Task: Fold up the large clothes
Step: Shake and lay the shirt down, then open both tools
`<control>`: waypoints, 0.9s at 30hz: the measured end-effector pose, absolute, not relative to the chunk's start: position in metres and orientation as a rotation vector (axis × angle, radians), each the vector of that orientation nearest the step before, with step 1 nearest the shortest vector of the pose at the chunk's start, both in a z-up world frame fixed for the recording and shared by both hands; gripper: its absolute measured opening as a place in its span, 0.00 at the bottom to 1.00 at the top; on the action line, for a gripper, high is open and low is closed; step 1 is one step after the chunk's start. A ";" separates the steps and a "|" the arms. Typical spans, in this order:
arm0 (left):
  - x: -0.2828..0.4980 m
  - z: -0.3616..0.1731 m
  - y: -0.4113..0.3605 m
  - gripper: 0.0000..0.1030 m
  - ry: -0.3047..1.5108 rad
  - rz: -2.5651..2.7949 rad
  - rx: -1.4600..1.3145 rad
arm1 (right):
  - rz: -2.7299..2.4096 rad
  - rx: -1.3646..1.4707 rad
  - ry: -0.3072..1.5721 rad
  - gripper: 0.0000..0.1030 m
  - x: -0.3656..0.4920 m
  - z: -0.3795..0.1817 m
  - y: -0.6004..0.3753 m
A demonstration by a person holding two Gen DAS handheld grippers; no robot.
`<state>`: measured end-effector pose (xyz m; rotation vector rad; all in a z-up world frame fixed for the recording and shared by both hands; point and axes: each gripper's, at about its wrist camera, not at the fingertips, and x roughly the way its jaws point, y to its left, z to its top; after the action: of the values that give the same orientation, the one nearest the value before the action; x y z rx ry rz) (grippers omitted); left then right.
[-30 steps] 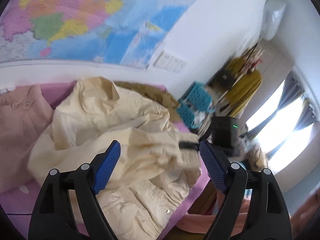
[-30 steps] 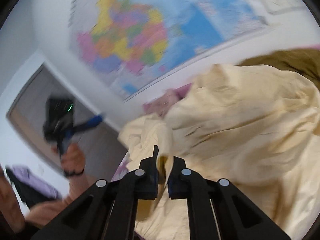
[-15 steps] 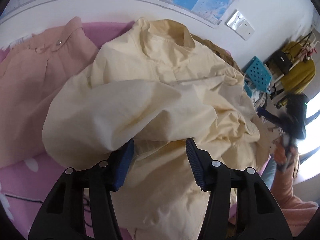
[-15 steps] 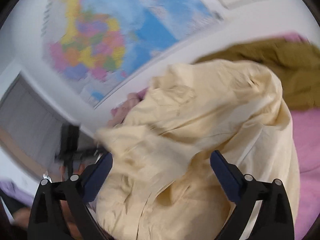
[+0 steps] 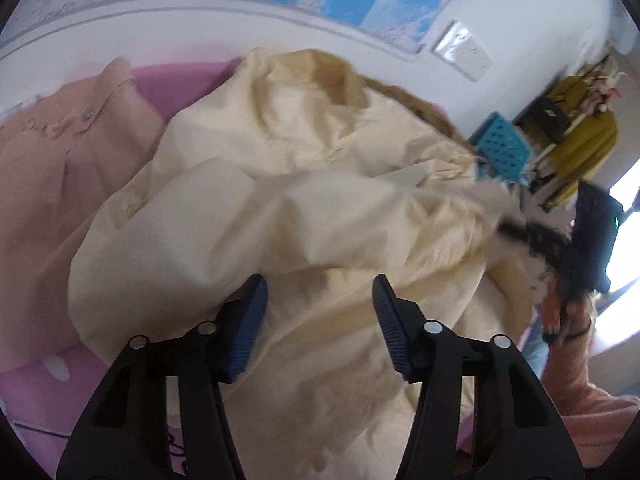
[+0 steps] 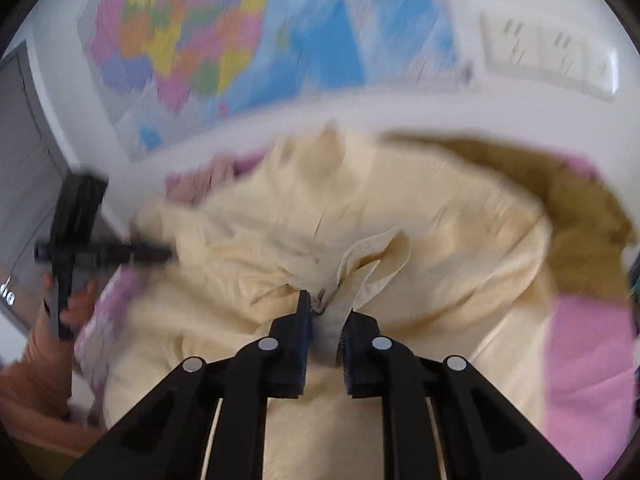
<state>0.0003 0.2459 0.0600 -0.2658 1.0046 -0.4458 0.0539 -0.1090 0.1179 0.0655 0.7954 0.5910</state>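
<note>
The cream jacket (image 5: 304,208) lay crumpled on the pink bed (image 6: 584,360). The right gripper (image 6: 324,328) had its jaws nearly closed on a hem fold; the left gripper (image 5: 316,320) hung wide open, empty. Best pinch a matching edge, then pull taut.

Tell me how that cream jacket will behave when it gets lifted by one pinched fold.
Probably floppy: the cream jacket lies in soft rumpled folds. The right gripper pinches just a small flap, so the rest would likely sag and trail. It looks thin, likely light.
</note>
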 end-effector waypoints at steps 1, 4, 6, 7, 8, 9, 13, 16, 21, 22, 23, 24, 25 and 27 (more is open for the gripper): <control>0.000 0.064 0.244 0.51 0.988 -0.451 -0.263 | 0.586 0.078 0.766 0.12 0.059 0.128 -0.115; 0.003 0.074 0.234 0.52 0.935 -0.472 -0.241 | 0.529 0.035 0.747 0.12 0.078 0.134 -0.122; 0.010 0.067 0.225 0.53 0.950 -0.485 -0.227 | 0.495 0.044 0.796 0.11 0.095 0.120 -0.129; 0.016 0.058 0.220 0.54 0.977 -0.487 -0.224 | 0.482 0.066 0.846 0.11 0.107 0.106 -0.135; 0.021 0.050 0.218 0.52 1.001 -0.474 -0.223 | 0.470 0.076 0.895 0.11 0.117 0.091 -0.139; 0.024 0.043 0.218 0.51 1.018 -0.469 -0.220 | 0.459 0.101 0.938 0.12 0.123 0.077 -0.143; 0.031 0.020 0.220 0.46 1.066 -0.442 -0.209 | 0.475 0.196 1.021 0.19 0.129 0.047 -0.156; 0.022 0.025 0.225 0.49 1.054 -0.446 -0.207 | 0.494 0.231 0.996 0.34 0.114 0.058 -0.164; -0.003 0.047 0.234 0.58 0.996 -0.439 -0.170 | 0.530 0.198 0.897 0.42 0.082 0.092 -0.169; -0.008 0.050 0.235 0.58 0.987 -0.437 -0.157 | 0.561 0.193 0.872 0.42 0.074 0.098 -0.167; -0.013 0.055 0.236 0.59 0.975 -0.433 -0.142 | 0.590 0.172 0.854 0.43 0.069 0.104 -0.160; -0.017 0.059 0.237 0.59 0.964 -0.433 -0.134 | 0.605 0.147 0.846 0.43 0.066 0.107 -0.152; -0.018 0.062 0.239 0.59 0.953 -0.433 -0.132 | 0.624 0.101 0.839 0.42 0.063 0.109 -0.139; -0.019 0.071 0.243 0.63 0.919 -0.433 -0.142 | 0.650 0.017 0.840 0.42 0.068 0.105 -0.113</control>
<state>-0.0187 0.2435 0.0711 -0.1419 0.9189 -0.4325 0.0677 -0.1133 0.1053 0.0168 0.8405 0.6497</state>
